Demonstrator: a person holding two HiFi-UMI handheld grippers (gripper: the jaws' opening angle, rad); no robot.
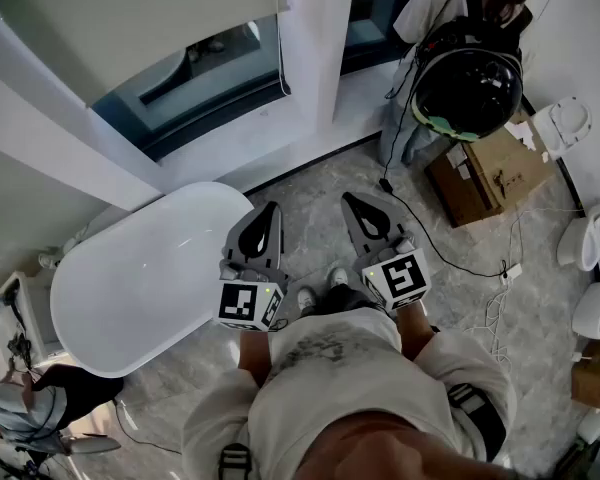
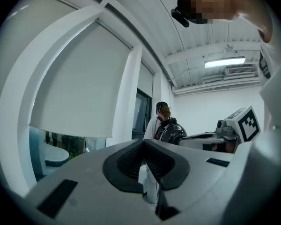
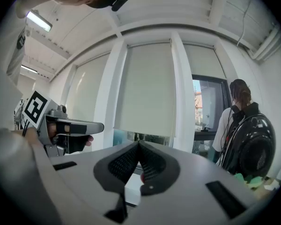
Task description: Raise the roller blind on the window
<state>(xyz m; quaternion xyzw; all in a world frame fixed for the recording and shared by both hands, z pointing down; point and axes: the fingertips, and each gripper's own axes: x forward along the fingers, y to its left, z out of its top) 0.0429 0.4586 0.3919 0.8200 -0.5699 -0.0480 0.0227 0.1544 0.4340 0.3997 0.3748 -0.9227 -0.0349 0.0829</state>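
The cream roller blind [image 1: 130, 18] hangs partway down the window at the upper left, with dark glass [image 1: 195, 78] showing below its hem. A thin cord [image 1: 281, 43] hangs by its right edge. My left gripper [image 1: 268, 208] and right gripper [image 1: 354, 200] are held side by side at chest height, well short of the window, both shut on nothing. In the left gripper view the blind [image 2: 79, 93] fills the left, beyond the shut left gripper [image 2: 144, 142]. In the right gripper view the blind [image 3: 147, 88] is straight ahead of the shut right gripper [image 3: 139, 143].
A white bathtub [image 1: 150, 268] stands below the window, to my left. A person with a black backpack [image 1: 465, 68] stands at the back right, near a cardboard box [image 1: 490, 173]. White toilets [image 1: 590, 238] line the right wall. Cables [image 1: 450, 258] trail over the floor.
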